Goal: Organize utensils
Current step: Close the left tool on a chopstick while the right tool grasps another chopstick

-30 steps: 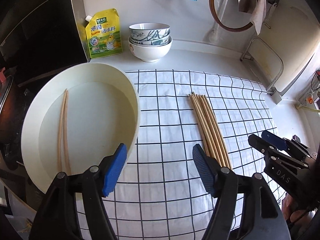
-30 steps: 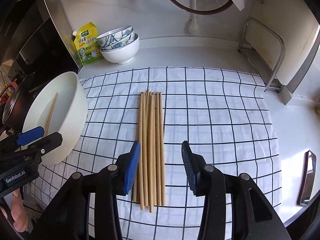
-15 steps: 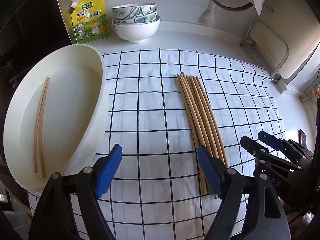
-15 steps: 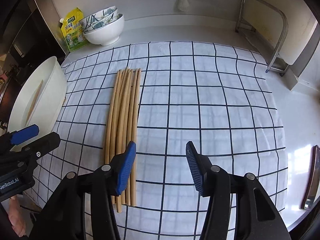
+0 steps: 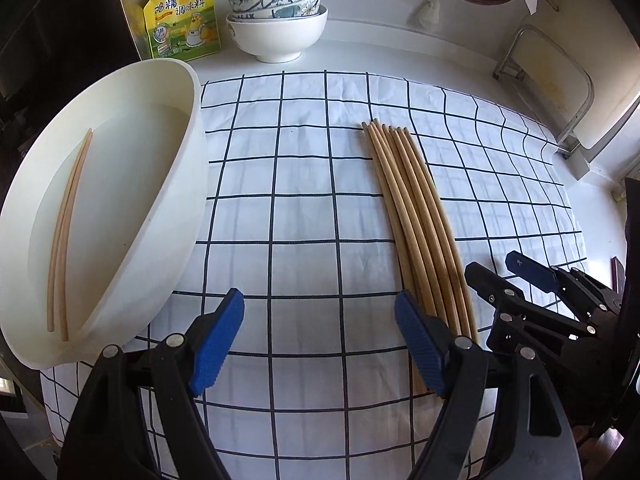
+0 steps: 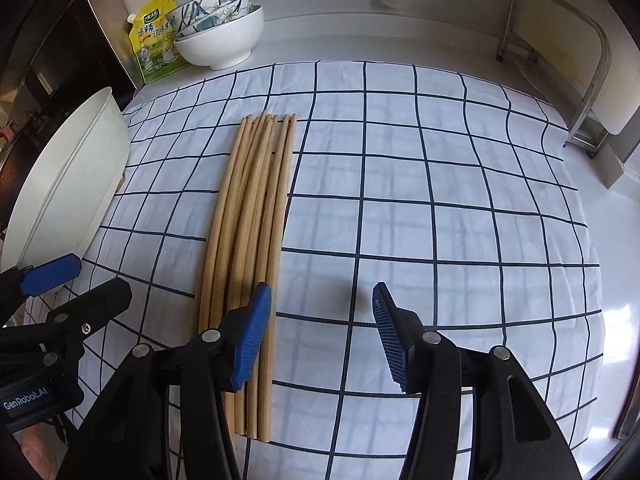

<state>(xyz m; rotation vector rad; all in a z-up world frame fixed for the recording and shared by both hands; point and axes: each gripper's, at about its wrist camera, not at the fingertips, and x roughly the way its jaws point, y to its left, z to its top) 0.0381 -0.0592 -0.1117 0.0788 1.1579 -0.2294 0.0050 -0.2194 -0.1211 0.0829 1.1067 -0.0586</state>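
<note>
Several wooden chopsticks [image 5: 412, 204] lie side by side on a white cloth with a dark grid [image 5: 304, 200]; they also show in the right wrist view [image 6: 252, 216]. A white oval tub [image 5: 176, 200] at the left holds two chopsticks [image 5: 66, 224]. My left gripper [image 5: 320, 336] is open and empty above the cloth, between the tub and the bundle. My right gripper [image 6: 320, 332] is open and empty, its left finger over the bundle's near end.
Stacked bowls [image 5: 276, 12] and a yellow seasoning pouch [image 5: 182, 20] stand at the back. A metal rack [image 6: 560, 64] stands at the back right. The tub's wall [image 6: 68, 184] borders the cloth on the left. Dark appliances sit far left.
Both grippers have moved lower and closer to the cloth. The right gripper has shifted right, so the bundle now lies under its left finger. Both stayed open.
</note>
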